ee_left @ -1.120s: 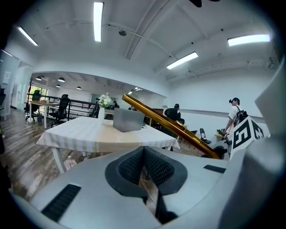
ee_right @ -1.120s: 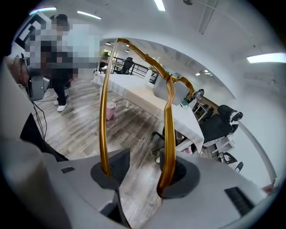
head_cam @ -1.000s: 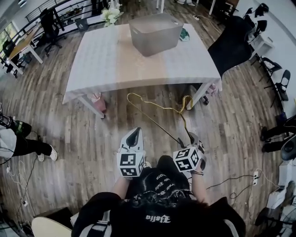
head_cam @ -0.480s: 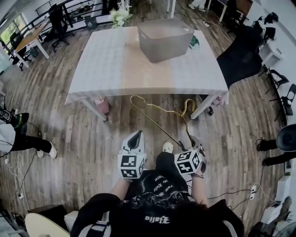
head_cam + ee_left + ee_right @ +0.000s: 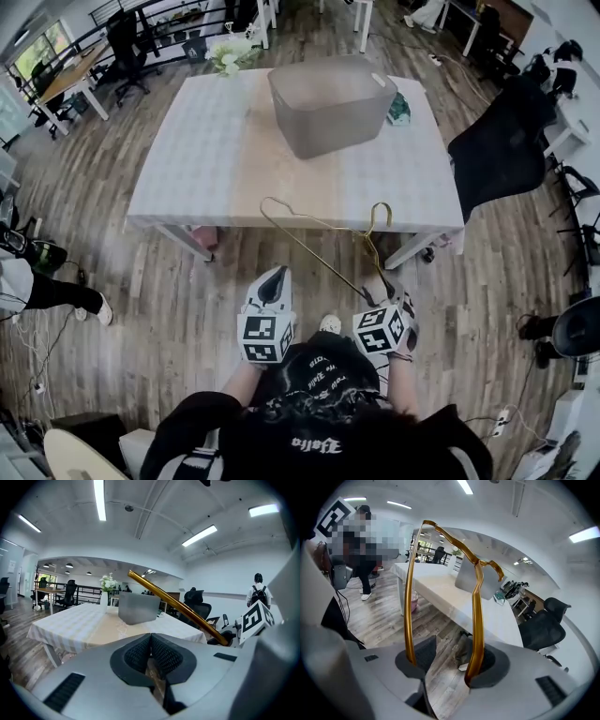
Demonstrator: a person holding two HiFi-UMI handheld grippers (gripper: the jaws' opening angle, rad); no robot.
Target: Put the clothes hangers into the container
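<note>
Clamping on the gold hanger (image 5: 476, 620) — gripped corner hidden — are right gripper (image 5: 450, 660) jaws; left gripper (image 5: 151, 651) jaws closed, empty.

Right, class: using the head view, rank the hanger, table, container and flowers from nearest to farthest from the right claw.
1. Hanger, held in the right claw.
2. Table, just ahead.
3. Container, on the table's far half.
4. Flowers, far left corner.

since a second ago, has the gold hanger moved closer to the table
Yes. The hanger has moved toward the table: its far end, earlier over bare floor, now overlaps the table's near edge.
</note>
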